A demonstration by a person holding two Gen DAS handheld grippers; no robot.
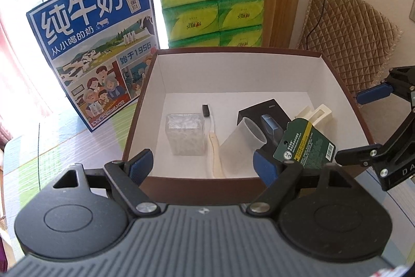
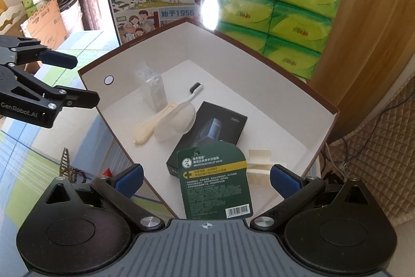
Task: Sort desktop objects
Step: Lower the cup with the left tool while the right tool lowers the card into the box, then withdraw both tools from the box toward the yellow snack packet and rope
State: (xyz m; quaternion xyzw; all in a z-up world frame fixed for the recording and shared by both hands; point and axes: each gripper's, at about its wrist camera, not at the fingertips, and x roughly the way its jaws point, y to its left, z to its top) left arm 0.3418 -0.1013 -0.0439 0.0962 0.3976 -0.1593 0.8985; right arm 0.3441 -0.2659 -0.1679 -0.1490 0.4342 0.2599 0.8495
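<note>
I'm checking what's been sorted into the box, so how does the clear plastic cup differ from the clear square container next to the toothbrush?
The clear cup lies tipped on its side, leaning against the black box; the square container stands upright. The cup is round and looks empty; the container is boxy and holds something whitish. Both are see-through plastic and sit inside the brown box, flanking the toothbrush.

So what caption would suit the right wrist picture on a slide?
Open right hand-held gripper above a brown box with a lip salve card between its fingers.
</note>
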